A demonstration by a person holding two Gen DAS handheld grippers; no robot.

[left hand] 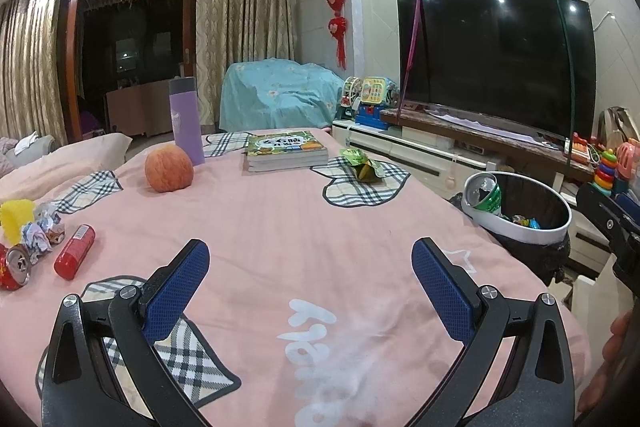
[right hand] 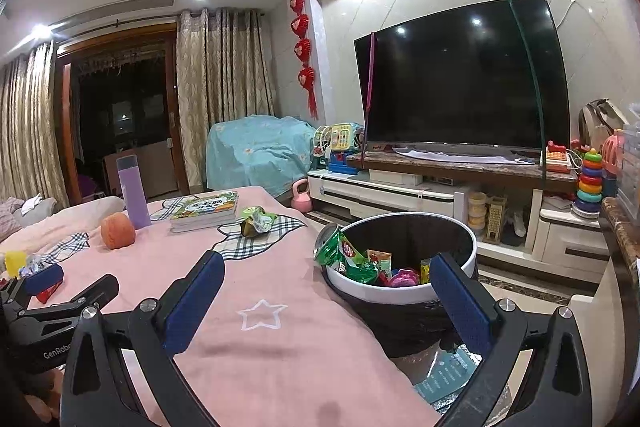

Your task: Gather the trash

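Both tools idle above the pink-covered surface. Left tool: jaws wide, nothing between them. Right tool: jaws wide, empty, positioned near the bin, which stands just beside the surface's right edge. Bin contents so far: a green can leaning at the rim, plus several coloured wrappers inside; so part of the collection appears done. Left to collect, as judged from the left wrist view: a red can, a small red tube, crumpled paper and a yellow piece, all clustered at the left edge, well apart from the bin; also a green snack wrapper lying near the books. Apple, purple bottle and books are presumably not trash and should remain. Estimate: roughly mid-task; the left cluster is the larger share of what is left.
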